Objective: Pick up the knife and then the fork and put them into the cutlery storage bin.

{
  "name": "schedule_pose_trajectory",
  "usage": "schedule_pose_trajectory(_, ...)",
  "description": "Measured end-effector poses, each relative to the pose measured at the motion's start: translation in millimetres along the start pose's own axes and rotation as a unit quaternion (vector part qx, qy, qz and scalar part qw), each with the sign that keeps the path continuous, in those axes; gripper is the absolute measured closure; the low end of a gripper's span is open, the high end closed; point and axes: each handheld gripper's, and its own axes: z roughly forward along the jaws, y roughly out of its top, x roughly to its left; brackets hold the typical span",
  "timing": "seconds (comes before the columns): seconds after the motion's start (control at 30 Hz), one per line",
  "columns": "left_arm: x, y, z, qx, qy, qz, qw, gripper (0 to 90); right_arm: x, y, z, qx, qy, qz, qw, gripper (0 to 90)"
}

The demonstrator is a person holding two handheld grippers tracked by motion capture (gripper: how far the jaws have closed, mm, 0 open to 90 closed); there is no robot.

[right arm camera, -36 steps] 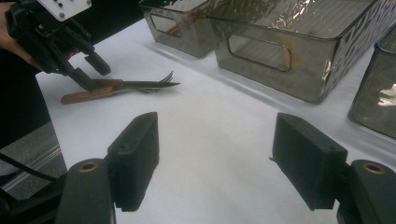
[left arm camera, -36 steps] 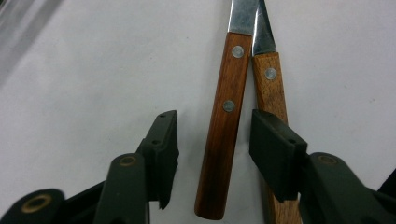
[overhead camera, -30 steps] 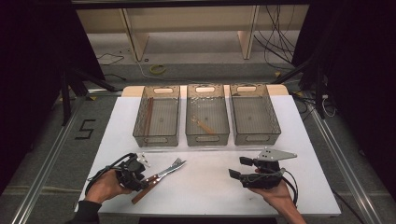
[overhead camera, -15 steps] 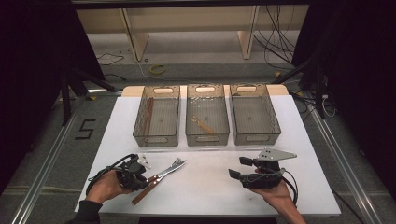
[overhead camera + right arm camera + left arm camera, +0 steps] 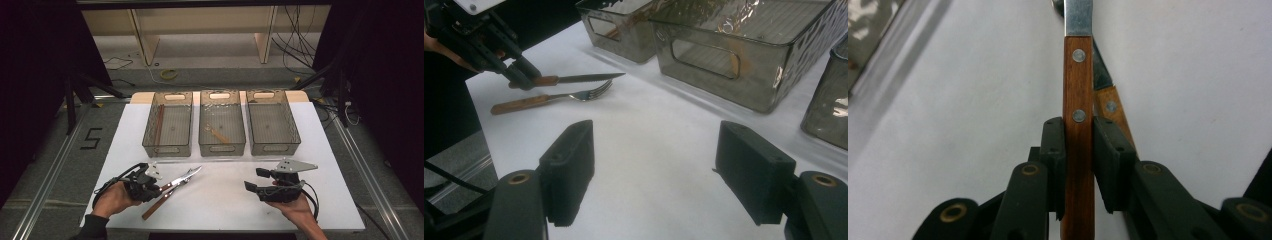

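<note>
We've got the left gripper (image 5: 1079, 165) with jaws just closed onto the knife (image 5: 1078, 100) handle, low on the counter (image 5: 225, 210) beside the fork (image 5: 551, 97), probably for binning; right gripper (image 5: 664, 175) idles wide open, empty.

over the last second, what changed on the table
The left gripper has just been closing its jaws and now clamps the wooden handle of the knife, which it is lifting slightly off the fork. The right gripper stayed open and in place; the three bins are unchanged.
</note>
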Motion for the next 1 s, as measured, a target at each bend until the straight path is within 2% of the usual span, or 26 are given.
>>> schedule_pose_trajectory(0.27,-6.7,13.6,-2.2,-0.026,-0.013,0.009,0.9995,75.5,5.5,5.2,-1.1,-0.007,0.008,-0.009,0.9999,32.6)
schedule_pose_trajectory(0.33,-10.0,18.6,-2.7,-0.030,-0.017,0.020,0.9992,75.5,7.7,8.3,-0.4,-0.009,0.020,-0.009,0.9997,32.6)
schedule_pose_trajectory(0.53,-22.8,36.1,-0.9,-0.037,-0.039,0.043,0.9976,75.5,22.2,18.0,4.3,-0.002,0.042,-0.041,0.9983,32.6)
schedule_pose_trajectory(0.73,-36.3,52.8,8.2,-0.027,-0.058,0.075,0.9951,75.5,34.5,27.1,9.2,0.011,0.052,-0.074,0.9958,32.8)
schedule_pose_trajectory(0.83,-42.1,61.0,13.6,-0.024,-0.061,0.089,0.9939,75.5,39.1,29.9,14.5,0.023,0.057,-0.082,0.9948,32.8)
schedule_pose_trajectory(1.0,-51.8,72.6,16.8,-0.024,-0.072,0.114,0.9906,75.5,45.8,33.0,25.4,0.039,0.062,-0.101,0.9922,32.8)
